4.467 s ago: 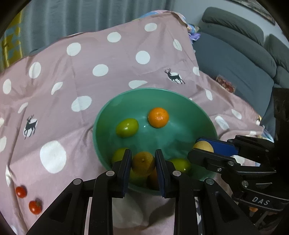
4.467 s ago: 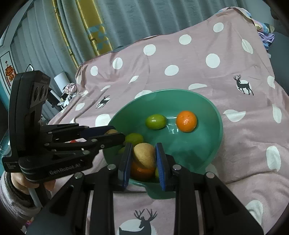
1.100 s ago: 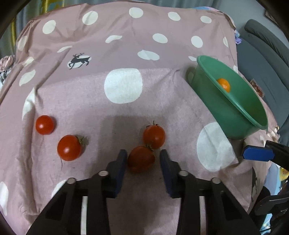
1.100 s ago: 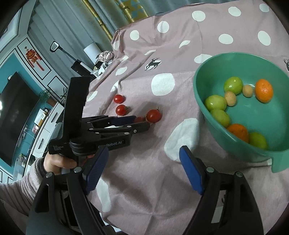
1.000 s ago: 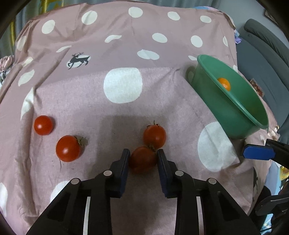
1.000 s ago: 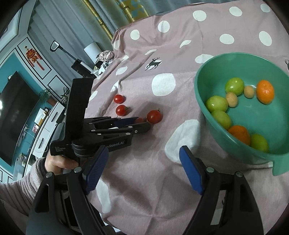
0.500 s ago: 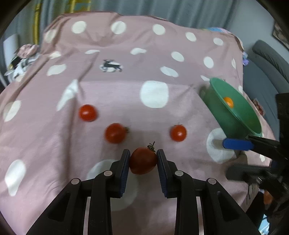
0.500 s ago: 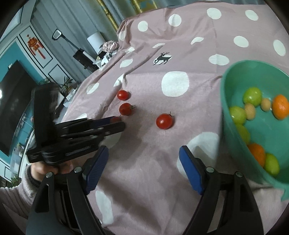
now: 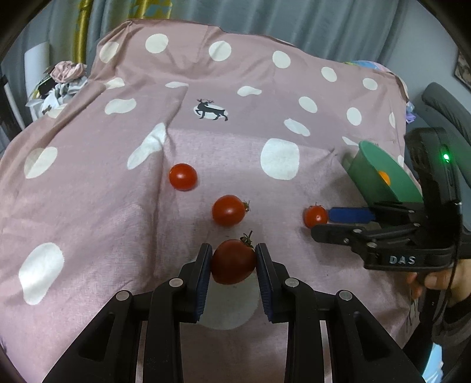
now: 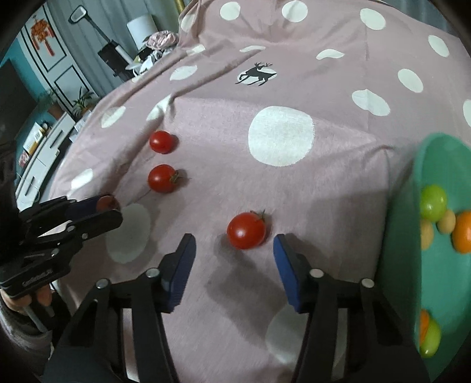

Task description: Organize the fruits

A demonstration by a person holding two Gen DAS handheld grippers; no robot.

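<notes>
My left gripper (image 9: 234,260) is shut on a dark red tomato (image 9: 233,260) and holds it just above the pink spotted cloth (image 9: 117,206); it also shows in the right wrist view (image 10: 107,207). My right gripper (image 10: 234,244) is open, its blue pads on either side of a red tomato (image 10: 246,230) lying on the cloth; the same tomato shows in the left wrist view (image 9: 315,216). Two more tomatoes (image 10: 162,178) (image 10: 161,141) lie further left. The green bowl (image 10: 412,235) at the right holds green, orange and tan fruits.
The cloth drapes over a raised surface and falls away at the edges. A grey sofa (image 9: 441,103) stands behind the bowl. Curtains, a white lamp (image 10: 141,25) and shelves stand beyond the cloth's far left side.
My left gripper closed on the dark tomato and lifted it back from the others. My right gripper moved left from the bowl and down around the single tomato.
</notes>
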